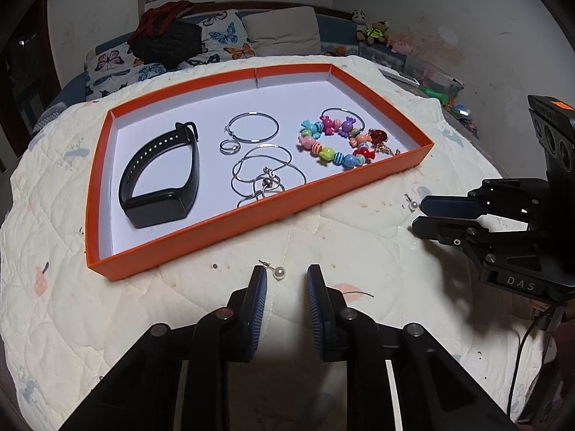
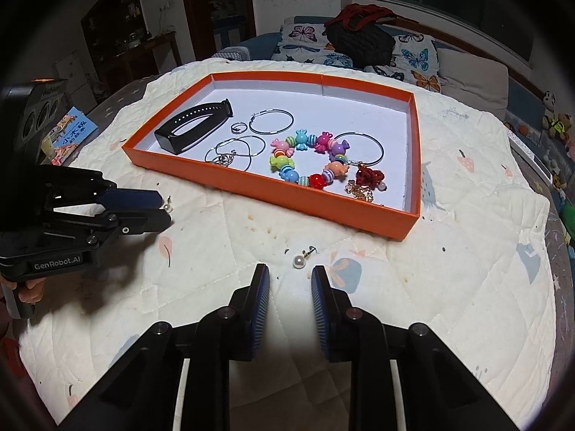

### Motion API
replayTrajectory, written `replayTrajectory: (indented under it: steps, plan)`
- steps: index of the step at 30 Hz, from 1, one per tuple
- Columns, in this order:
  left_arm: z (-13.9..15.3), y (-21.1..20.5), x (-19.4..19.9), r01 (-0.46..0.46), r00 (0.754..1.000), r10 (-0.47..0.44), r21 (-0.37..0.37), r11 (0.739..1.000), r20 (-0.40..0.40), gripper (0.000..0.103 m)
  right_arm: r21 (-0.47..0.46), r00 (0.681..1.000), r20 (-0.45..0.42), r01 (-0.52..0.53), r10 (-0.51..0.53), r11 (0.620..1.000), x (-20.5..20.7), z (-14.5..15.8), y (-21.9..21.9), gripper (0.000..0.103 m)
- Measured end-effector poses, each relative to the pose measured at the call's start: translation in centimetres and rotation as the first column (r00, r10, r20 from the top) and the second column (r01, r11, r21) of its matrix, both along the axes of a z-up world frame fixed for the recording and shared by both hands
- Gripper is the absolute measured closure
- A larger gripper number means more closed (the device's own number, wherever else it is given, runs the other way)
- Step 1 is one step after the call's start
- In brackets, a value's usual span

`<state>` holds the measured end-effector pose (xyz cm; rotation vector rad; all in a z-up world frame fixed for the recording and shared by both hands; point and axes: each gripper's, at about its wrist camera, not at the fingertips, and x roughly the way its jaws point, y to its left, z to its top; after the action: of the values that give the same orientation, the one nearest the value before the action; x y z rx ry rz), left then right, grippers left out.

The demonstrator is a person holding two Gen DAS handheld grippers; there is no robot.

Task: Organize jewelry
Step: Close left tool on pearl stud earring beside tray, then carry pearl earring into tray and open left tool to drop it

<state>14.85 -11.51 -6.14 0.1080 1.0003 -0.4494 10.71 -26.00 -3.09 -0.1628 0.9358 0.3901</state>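
Now, step in hand: picking up the two pearl stud earrings off the quilt, one per side, for the orange tray (image 1: pixel 251 212).
Left hand-held gripper (image 1: pixel 286 274): spread, pinching nothing, low over the quilt (image 1: pixel 359 237).
Right hand-held gripper (image 2: pixel 290 274): spread likewise, empty.
Left pearl earring (image 1: pixel 279 272): on the quilt between the left fingertips, nearer the left-side pad, post pointing up-left toward the tray wall; apart from both pads.
Right pearl earring (image 2: pixel 299 261): on the quilt just ahead of the gap between the right fingertips, post angled up-right; not yet between the pads.
Doing it well, left: centre over the pearl, lower until the pads bracket the ball, close slowly on the ball and not on the thin post.
Doing it well, right: ease forward first so the pearl sits inside the gap, then close.
Likely trouble: round pearl rolling or squirting out; soft quilt catching under the pads.
Tray contents: black wristband (image 1: pixel 161 176), silver hoops (image 1: pixel 254 127), small ring (image 1: pixel 229 147), chain necklace (image 1: pixel 266 176), candy-bead bracelet (image 1: pixel 332 142).
Drop spot: bare white floor along the tray's far side.
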Motion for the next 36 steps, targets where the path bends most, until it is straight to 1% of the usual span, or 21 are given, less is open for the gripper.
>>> replayTrajectory:
  steps: [7,9,11,13,18,22,24,26,31,36]
  plan:
    - [-0.3,-0.1,0.4,-0.009,1.000,0.009,0.003,1.000,0.005,0.081,0.008,1.000,0.012,0.000,0.000,1.000,0.1,-0.1,0.0,0.076]
    - [-0.4,-0.3,0.4,-0.009,1.000,0.009,0.018,1.000,0.015,0.085,0.009,1.000,0.014,-0.001,0.001,1.000,0.1,-0.1,0.0,0.076]
    - [-0.5,-0.2,0.4,-0.013,1.000,0.012,0.023,1.000,0.023,0.087,0.007,1.000,0.018,0.002,-0.002,1.000,0.2,-0.1,0.0,0.078]
    - [-0.5,-0.1,0.6,-0.019,1.000,0.018,0.022,1.000,0.025,0.092,0.007,1.000,0.019,0.003,-0.003,1.000,0.3,-0.1,0.1,0.080]
    - [-0.5,0.0,0.8,-0.019,0.999,0.019,0.017,1.000,0.027,0.093,0.004,1.000,0.025,0.008,-0.008,1.000,0.6,-0.1,0.3,0.083]
    - [-0.5,0.2,0.7,-0.019,0.999,0.019,0.010,1.000,0.025,0.093,-0.011,0.999,0.034,0.012,-0.012,1.000,0.6,0.0,0.3,0.093]
    - [-0.4,0.3,0.7,-0.018,1.000,0.018,0.008,1.000,0.026,0.094,0.000,0.999,0.032,0.015,-0.015,1.000,0.6,0.1,0.2,0.093]
    - [-0.2,0.3,0.6,-0.015,0.999,0.014,0.009,1.000,0.029,0.096,0.014,0.999,0.032,0.014,-0.014,1.000,0.4,0.3,0.0,0.093]
    - [1.0,0.7,-0.2,-0.009,0.999,0.009,-0.013,1.000,0.049,0.096,0.041,0.999,0.051,-0.007,0.004,0.999,-0.4,1.6,0.0,0.093]
    - [2.4,0.8,-1.0,0.000,0.997,0.001,-0.013,1.000,0.082,0.096,0.059,0.996,0.090,-0.018,0.012,0.998,-0.9,3.3,-0.1,0.093]
